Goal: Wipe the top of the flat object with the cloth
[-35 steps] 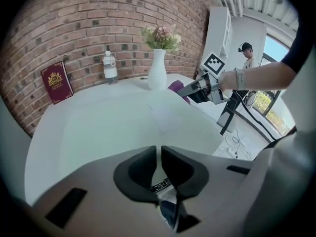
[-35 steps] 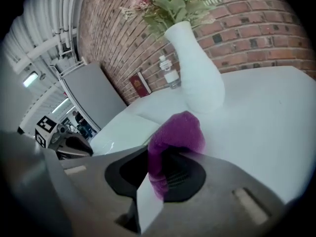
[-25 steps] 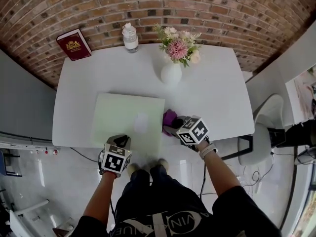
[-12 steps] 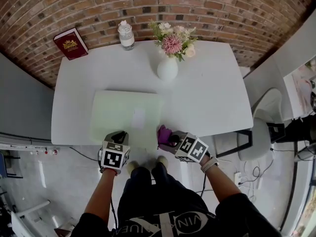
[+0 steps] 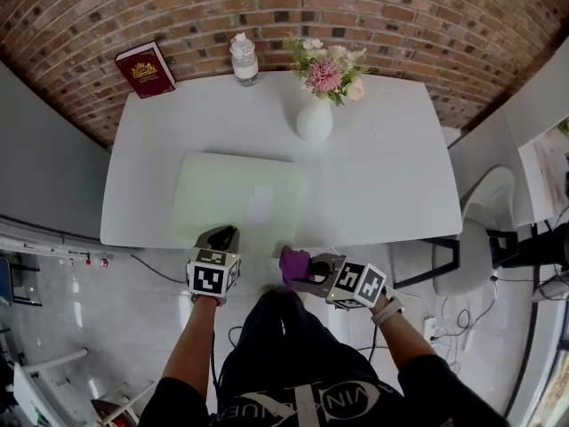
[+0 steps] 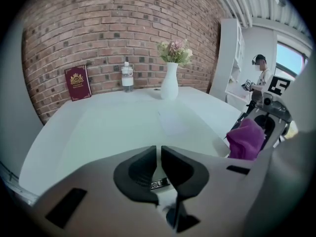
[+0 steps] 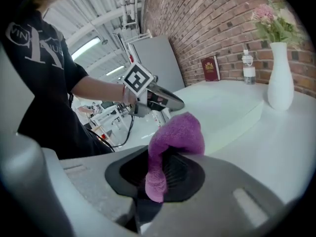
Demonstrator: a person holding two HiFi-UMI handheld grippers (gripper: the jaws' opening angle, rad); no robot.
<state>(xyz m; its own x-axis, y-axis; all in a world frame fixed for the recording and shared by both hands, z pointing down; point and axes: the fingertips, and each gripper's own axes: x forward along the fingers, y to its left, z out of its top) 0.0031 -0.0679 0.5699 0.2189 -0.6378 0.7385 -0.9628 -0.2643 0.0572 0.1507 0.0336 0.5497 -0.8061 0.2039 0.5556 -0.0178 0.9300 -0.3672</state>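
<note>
Flat object point(image 5: 233, 196), a pale green slab, lies on the left-centre of the white counter point(image 5: 391, 158), its long axis running side to side along the near edge. It is bare on top, and it lies ahead and to the left of the right gripper.

The left gripper point(image 5: 221, 237) is over the slab's near edge, toward its left half. Its jaws are pressed together with nothing between them, and I cannot tell whether they bear on the slab.

The right gripper point(image 5: 305, 269) hangs off the counter's near edge, just outside the slab's near right corner. It points across toward the left gripper and pinches the purple cloth point(image 5: 292, 263), which bunches out past the jaws.

As I judge it, wiping calls for a carry forward and leftward onto the slab, then strokes along the long axis. The right gripper alone has the cloth, though the left is nearer the surface.

The vase point(image 5: 315, 119) stands beyond the far right corner, apart from the slab.
</note>
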